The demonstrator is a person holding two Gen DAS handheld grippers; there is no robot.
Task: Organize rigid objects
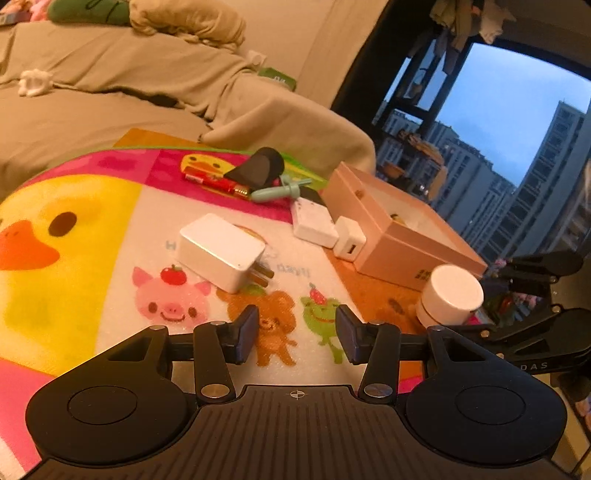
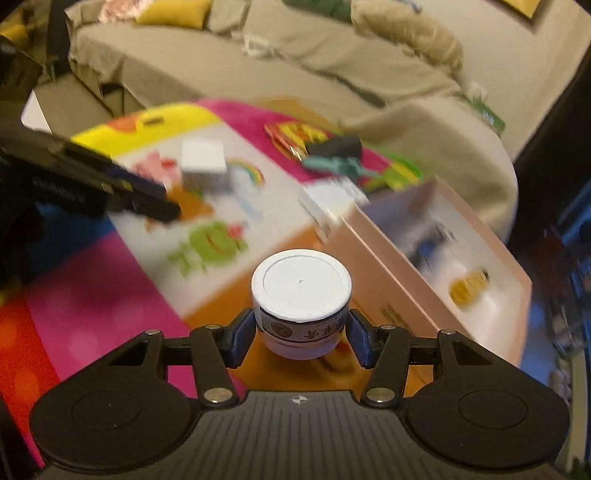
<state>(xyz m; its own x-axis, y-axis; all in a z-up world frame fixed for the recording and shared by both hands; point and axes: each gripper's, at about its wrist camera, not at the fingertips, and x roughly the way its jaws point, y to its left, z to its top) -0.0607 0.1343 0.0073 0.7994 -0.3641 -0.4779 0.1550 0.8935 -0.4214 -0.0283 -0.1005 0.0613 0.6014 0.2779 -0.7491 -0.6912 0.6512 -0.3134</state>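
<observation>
Your right gripper point(image 2: 301, 341) pinches the small white-lidded jar point(image 2: 301, 295) at centre frame, pads on its labelled body beside the pink box point(image 2: 373, 258). It looks light, rigid, smooth; grip below the lid. Your left gripper point(image 1: 297, 334) hangs spread, empty.

cartoon mat point(image 1: 110, 229); chargers point(image 1: 221, 251), pink box point(image 1: 399, 254) atop

Beyond the fingers stands a beige sofa point(image 1: 110, 74) under a loose wrinkled cover, with a plain pale wall point(image 1: 295, 29) behind it, and to the right of the fingers a large dark-framed window point(image 1: 509, 122) shows blue evening sky and tall apartment blocks point(image 1: 546, 192).
</observation>
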